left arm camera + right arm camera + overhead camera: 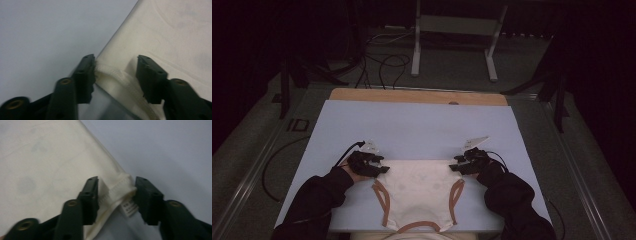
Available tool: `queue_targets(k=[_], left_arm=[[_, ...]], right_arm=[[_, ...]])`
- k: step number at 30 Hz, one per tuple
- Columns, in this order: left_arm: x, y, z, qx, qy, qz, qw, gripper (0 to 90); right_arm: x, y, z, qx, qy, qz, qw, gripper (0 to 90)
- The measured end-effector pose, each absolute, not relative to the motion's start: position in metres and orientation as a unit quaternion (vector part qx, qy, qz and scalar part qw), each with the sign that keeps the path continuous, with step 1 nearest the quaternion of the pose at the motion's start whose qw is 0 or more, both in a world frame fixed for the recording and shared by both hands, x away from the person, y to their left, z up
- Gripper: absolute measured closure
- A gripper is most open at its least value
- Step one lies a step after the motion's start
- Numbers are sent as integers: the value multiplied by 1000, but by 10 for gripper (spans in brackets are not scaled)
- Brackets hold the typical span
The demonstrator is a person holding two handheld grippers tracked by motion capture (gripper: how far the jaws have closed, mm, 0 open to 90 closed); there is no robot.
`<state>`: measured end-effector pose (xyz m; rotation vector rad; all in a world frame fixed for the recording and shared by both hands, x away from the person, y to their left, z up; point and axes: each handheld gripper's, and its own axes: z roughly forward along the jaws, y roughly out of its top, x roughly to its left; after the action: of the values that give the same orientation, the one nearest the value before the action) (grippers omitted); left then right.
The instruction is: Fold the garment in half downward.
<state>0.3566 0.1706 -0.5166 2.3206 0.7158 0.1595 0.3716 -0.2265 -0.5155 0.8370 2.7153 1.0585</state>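
Note:
A cream sleeveless garment (419, 187) with brown trim lies flat on the pale blue mat (412, 125), neckline toward the person. My left gripper (381, 169) is at its far left hem corner. In the left gripper view the stitched hem (112, 75) lies between the jaws of that gripper (116, 58); it touches one pad, while the other stands apart on the cloth. My right gripper (456, 167) is at the far right corner. There the hem corner (117, 186) and a white label (129, 207) sit loosely between the half-closed jaws of that gripper (116, 180).
A wooden table edge (417, 96) shows beyond the mat. Cables (384, 65) and a white metal stand (454, 30) are on the dark floor behind. The person's dark sleeves (312, 200) come in from the near side.

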Motion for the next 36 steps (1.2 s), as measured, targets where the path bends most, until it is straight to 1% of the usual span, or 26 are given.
queue_targets(k=[2,4,7,9,11,12,15,22,36], left_arm=[[356,171,-516,892,283,62,346,594],[355,171,-516,891,287,64,346,614],[355,171,-515,891,291,60,344,679],[354,171,-515,890,292,55,346,744],[352,170,-514,889,295,55,345,802],[351,169,-514,890,293,64,344,805],[350,168,-511,889,296,68,343,842],[357,170,-493,882,293,73,363,854],[381,166,-482,880,281,77,376,859]], right_arm=[[370,-226,-515,273,896,345,52,682],[369,-225,-514,268,899,342,48,744],[368,-223,-514,260,902,341,44,812],[368,-224,-513,255,903,342,43,845],[367,-224,-511,255,903,343,41,856],[367,-224,-510,255,903,344,41,858],[368,-225,-507,251,902,348,45,859],[371,-228,-495,251,896,362,60,860],[390,-233,-483,263,888,368,80,860]])
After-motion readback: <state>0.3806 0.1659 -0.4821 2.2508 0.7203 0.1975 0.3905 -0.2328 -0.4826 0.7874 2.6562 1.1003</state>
